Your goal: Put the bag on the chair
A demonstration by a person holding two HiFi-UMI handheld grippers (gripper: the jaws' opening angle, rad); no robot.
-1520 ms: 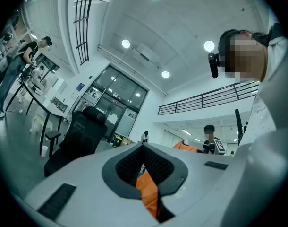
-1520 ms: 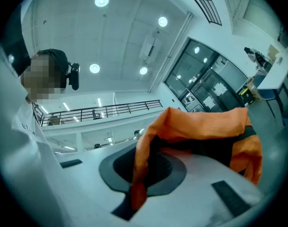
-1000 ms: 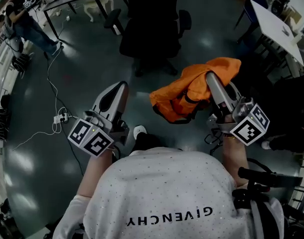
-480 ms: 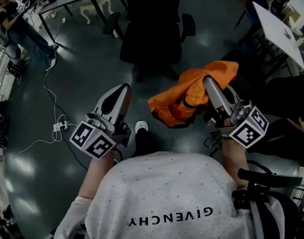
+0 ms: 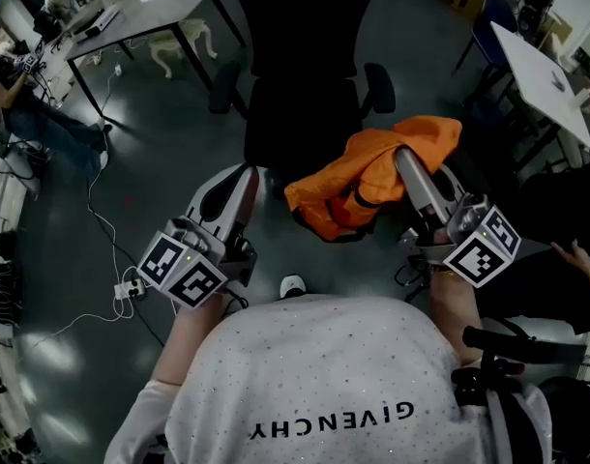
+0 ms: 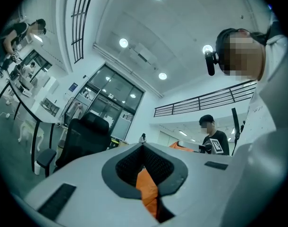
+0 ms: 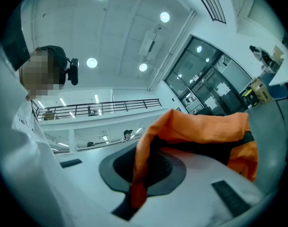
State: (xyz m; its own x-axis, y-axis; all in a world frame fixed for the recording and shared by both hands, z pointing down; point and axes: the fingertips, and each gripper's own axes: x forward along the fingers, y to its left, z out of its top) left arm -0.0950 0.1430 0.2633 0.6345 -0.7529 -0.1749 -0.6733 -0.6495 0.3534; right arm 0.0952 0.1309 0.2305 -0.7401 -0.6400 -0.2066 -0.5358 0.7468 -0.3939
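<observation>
The right gripper (image 7: 145,151) has its jaws together on a fold of the orange bag (image 7: 196,126), which hangs in the air just short of the office chair (image 5: 300,114), near its right armrest. The left gripper (image 6: 144,148) also has its jaws together. An orange sliver shows in their slit, and I cannot tell whether it is fabric. The bag looks soft, light and limp, so it will likely sag and drape. A bunched fold or its black strap (image 5: 365,199) seems the surest hold. The dark seat's edges and the bag's underside are hard to make out.
</observation>
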